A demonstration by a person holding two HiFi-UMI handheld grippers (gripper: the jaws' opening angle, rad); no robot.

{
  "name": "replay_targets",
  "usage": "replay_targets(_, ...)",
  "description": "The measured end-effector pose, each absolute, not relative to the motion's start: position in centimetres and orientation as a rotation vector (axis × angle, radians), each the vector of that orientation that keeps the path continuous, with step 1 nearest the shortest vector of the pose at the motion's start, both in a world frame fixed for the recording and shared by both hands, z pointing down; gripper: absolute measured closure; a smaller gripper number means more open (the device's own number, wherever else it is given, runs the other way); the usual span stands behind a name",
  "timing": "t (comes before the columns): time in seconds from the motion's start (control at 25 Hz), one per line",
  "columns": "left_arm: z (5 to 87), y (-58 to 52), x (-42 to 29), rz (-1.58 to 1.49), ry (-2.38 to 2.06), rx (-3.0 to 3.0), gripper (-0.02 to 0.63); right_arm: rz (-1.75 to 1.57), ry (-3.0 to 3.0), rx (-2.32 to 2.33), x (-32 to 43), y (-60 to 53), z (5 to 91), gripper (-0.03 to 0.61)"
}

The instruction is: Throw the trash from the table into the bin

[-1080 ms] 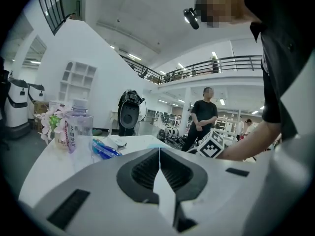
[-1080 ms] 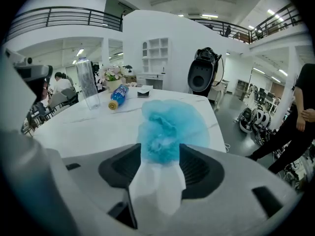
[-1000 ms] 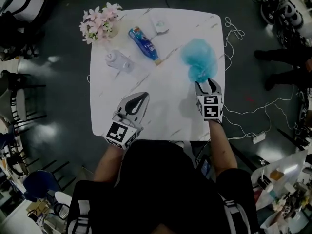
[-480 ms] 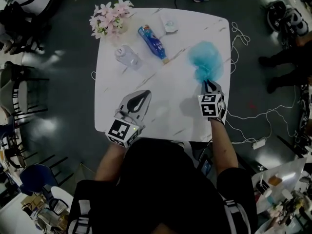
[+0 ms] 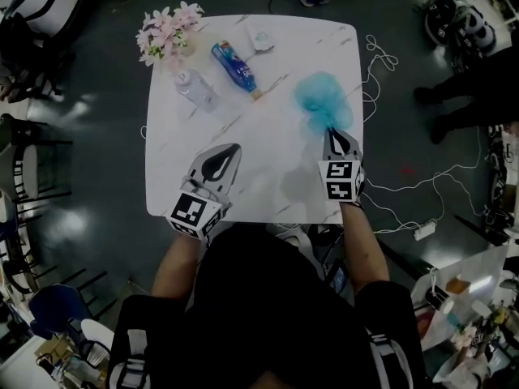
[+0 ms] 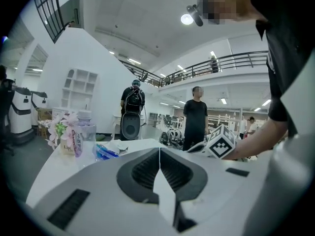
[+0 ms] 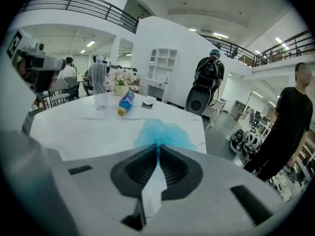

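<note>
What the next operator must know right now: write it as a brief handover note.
Right gripper: jaws have just closed, pinching the crumpled turquoise plastic bag.
Left gripper: shut, empty, over the white marble-patterned table.
On the table: blue-labelled bottle lying down, clear plastic bottle, small white crumpled item.
Done: bag gripped only.
Left: bin everything; no bin is in view.

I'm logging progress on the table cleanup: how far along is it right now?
Done: nothing visibly; no bin is in view. In hand: the right gripper has just closed its jaws on the near edge of the blue bag. The left gripper is shut and empty. Left: the blue bottle lying on its side, the clear bottle and a small white scrap sit on the table near the flowers.
</note>
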State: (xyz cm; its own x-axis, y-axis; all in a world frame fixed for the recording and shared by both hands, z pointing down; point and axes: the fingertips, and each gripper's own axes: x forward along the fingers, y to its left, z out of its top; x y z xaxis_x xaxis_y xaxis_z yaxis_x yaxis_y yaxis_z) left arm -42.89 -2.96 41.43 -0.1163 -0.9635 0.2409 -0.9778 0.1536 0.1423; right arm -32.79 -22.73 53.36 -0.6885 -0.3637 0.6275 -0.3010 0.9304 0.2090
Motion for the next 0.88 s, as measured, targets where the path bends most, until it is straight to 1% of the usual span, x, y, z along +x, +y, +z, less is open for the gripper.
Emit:
replay_targets(0.24,39.3,-3.0,-39.8,0.053,-2.160,1.939,0.598,-0.212,-2.450,0.502,-30.4,-21.5,47.8,0.561)
replay_targets(0.6,34.8,-4.4,-33.6,0.027,-2.140,2.092,0.598,-0.266,-2.550,0.631,-23.6,-20.7,40.0,0.561)
replay_targets(0.88,32.9,-6.7,-24.1,0.037,-2.003,2.279,0.598,-0.408,-2.513,0.755,-14.3,-19.2,35.7,0.561)
